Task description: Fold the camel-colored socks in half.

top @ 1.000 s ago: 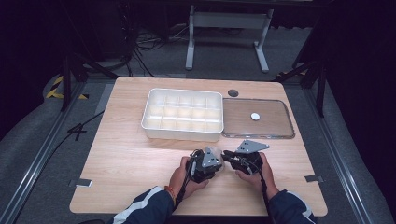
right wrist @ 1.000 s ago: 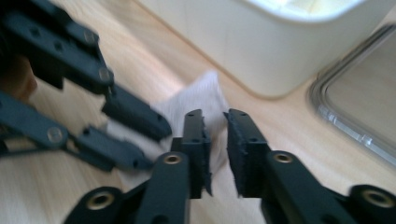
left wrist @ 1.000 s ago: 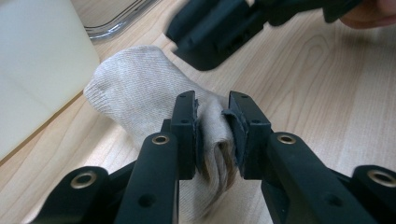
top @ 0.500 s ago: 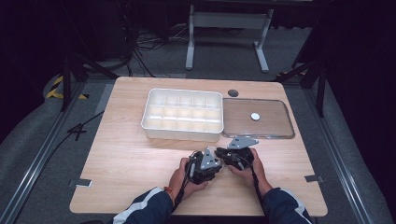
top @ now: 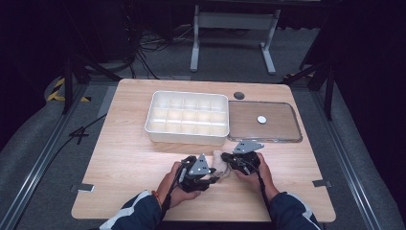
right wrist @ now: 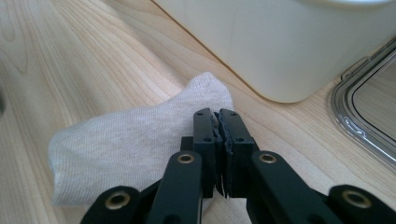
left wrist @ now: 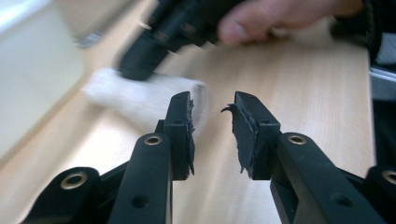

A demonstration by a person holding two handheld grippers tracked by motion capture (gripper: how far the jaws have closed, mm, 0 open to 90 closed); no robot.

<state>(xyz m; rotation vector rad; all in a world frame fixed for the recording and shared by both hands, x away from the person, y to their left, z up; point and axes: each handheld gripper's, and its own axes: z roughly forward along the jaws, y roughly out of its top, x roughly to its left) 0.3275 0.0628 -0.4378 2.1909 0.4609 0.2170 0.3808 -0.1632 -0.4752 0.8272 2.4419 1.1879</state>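
Right gripper view: the right hand-held gripper (right wrist: 219, 116) has just closed, pinching the edge of a white sock (right wrist: 135, 140) lying on the tabletop (right wrist: 84, 60) near the divided box (right wrist: 289, 42). The left hand-held gripper (left wrist: 212, 105) stands open, empty.

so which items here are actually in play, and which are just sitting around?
In play:
- white sock, pinched at its edge by the shut right gripper
- left gripper, open beside the sock

Lying about:
- white divided tray
- clear lid with a white disc on it
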